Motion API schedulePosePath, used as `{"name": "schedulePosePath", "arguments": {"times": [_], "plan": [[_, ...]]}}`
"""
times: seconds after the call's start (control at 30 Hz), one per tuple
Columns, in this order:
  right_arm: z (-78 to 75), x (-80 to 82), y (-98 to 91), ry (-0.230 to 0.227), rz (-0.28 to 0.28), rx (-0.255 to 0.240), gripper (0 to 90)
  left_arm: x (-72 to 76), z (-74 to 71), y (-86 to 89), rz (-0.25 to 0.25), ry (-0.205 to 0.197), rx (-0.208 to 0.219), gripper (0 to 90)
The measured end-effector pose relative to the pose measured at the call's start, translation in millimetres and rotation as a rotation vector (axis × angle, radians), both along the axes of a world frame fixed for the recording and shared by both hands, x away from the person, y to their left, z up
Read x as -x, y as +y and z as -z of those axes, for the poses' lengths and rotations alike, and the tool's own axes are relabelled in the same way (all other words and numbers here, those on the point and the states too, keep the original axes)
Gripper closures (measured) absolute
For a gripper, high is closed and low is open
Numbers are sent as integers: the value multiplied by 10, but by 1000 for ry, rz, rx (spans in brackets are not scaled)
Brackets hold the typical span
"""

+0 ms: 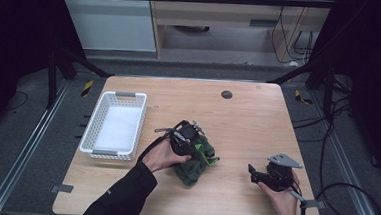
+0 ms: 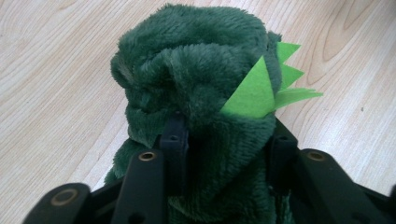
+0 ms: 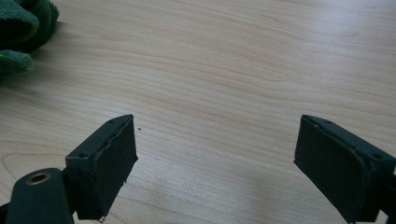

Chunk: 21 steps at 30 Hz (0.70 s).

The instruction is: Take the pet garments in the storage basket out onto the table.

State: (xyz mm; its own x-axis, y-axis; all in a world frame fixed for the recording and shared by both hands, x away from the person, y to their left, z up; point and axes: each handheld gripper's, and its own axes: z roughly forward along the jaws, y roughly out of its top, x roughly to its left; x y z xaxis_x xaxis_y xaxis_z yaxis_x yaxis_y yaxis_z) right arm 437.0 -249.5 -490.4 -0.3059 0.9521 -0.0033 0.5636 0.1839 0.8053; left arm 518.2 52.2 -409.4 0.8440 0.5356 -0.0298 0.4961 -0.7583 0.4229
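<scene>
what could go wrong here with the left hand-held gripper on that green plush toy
The left hand-held gripper pinches only a fold of the soft green plush toy, so the fabric may slip free when lifted. The toy's floppy bulk could drag on the table or snag the rim of the white basket. The right hand-held gripper stands open and apart, giving no support.

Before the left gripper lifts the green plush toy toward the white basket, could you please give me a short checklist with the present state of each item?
1. Left gripper closed on the green plush toy: ok, jaws press its plush from both sides.
2. White basket empty: ok.
3. Table between toy and basket free of obstacles: ok.
4. Right gripper out of the way: ok, open over bare wood to the toy's right.
5. Grip firm enough for lifting: cannot tell.
</scene>
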Motion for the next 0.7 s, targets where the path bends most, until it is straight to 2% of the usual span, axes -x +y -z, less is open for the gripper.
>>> {"name": "schedulePosePath", "arguments": {"times": [0.23,0.47,0.7], "plan": [[3,-1,2,2,-1,-1,124,26,-4,1,14,-21,12,433],[4,-2,1,3,1,-1,121,76,-90,67,18,-53,66,319],[2,-2,-2,1,4,-2,119,112,-205,204,-9,-76,127,276]]}}
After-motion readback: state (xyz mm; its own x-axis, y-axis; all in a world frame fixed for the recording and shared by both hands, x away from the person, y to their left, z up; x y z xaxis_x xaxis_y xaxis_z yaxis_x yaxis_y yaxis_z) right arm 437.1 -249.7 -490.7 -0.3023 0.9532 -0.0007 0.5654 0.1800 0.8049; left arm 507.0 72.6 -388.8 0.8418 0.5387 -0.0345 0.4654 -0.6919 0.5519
